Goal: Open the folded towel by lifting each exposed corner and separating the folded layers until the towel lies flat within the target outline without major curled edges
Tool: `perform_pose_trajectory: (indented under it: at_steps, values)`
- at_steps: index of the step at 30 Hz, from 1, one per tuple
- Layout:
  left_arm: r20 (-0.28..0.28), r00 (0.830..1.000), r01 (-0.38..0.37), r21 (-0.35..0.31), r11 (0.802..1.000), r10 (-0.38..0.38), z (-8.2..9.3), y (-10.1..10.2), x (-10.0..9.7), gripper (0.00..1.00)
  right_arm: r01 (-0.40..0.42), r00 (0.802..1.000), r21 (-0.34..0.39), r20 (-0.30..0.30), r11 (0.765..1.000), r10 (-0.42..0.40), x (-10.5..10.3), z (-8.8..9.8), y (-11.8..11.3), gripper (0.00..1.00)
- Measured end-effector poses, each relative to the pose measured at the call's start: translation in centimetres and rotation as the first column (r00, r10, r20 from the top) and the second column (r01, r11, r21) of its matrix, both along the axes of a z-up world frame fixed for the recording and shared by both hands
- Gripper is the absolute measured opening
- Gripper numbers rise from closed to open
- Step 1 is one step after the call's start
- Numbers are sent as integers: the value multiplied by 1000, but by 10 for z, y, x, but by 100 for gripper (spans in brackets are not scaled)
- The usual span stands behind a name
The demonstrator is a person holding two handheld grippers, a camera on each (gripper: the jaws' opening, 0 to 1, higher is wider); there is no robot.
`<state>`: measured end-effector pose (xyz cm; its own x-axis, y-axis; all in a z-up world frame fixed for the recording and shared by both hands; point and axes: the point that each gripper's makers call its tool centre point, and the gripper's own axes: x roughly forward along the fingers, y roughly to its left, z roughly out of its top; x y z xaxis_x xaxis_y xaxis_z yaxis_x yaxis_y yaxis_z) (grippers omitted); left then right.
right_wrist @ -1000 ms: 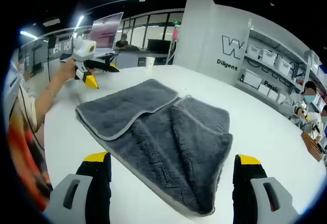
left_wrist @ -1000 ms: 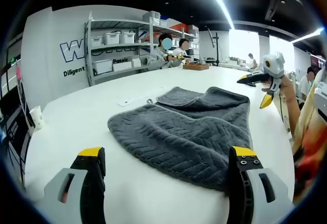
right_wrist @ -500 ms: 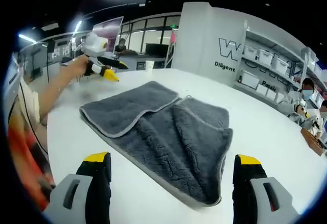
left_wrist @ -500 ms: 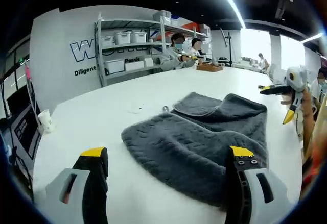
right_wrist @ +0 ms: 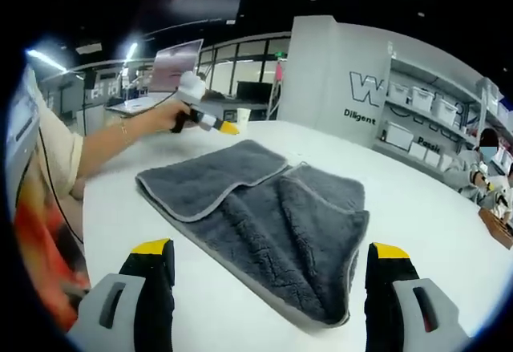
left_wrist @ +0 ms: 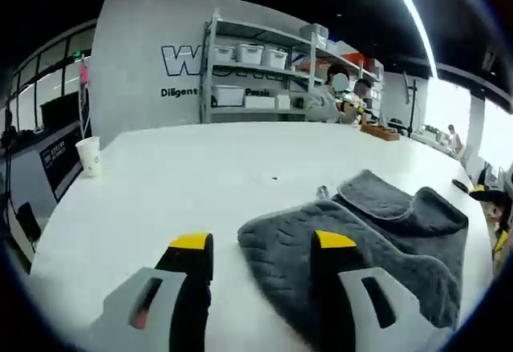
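Towel lies folded on the white counter. Left gripper low at its near corner, jaws partly spread, one over the cloth. Right gripper jaws wide, empty. Pinch only the top layer; lift slowly.

Paper cup near table edge; shelving with storage bins behind

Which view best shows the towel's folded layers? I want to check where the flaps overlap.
The right gripper view: the whole grey towel lies in sight, with the pale-edged flaps overlapping across its middle. The left gripper view shows it low and foreshortened, partly behind the left gripper, so the layers bunch together.
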<state>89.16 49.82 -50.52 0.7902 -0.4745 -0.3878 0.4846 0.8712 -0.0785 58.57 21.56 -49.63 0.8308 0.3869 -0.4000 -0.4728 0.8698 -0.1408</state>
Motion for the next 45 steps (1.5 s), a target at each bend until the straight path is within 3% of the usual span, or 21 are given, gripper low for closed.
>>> perform_pose_trajectory:
  at_steps: [2, 8, 13, 17, 20, 25, 36, 45]
  values:
    - [-15, 1000, -15, 42, 999, 15, -9, 2, 8, 28, 0, 1000, 2, -2, 1000, 0, 0, -2, -2, 99]
    - [-88, 995, 53, 42, 998, -49, -30, -19, 11, 28, 20, 1000, 8, -14, 1000, -20, 0, -8, -10, 99]
    - [-119, 992, 53, 152, 987, -35, -53, -23, 17, 24, 11, 1000, 15, -14, 1000, -11, -1, -10, -8, 99]
    - [-100, 994, 59, 132, 990, -46, -51, -32, 21, 11, 12, 1000, 15, -19, 1000, -11, -3, -13, -10, 99]
    - [-82, 995, 62, 152, 986, -50, -50, -35, 25, 6, 16, 1000, 34, -12, 999, -15, -4, -13, -12, 99]
    - [-67, 997, 57, 178, 982, -46, -50, -39, 36, 5, 15, 1000, 36, -10, 999, -15, -6, -15, -11, 99]
    - [-62, 998, 0, 158, 987, 10, -51, -44, 67, 5, 51, 999, 25, -14, 998, -51, -13, -14, -21, 99]
    - [-37, 999, -19, 164, 986, 26, -51, -50, 86, 5, 39, 999, 2, -17, 999, -39, -16, -14, -16, 99]
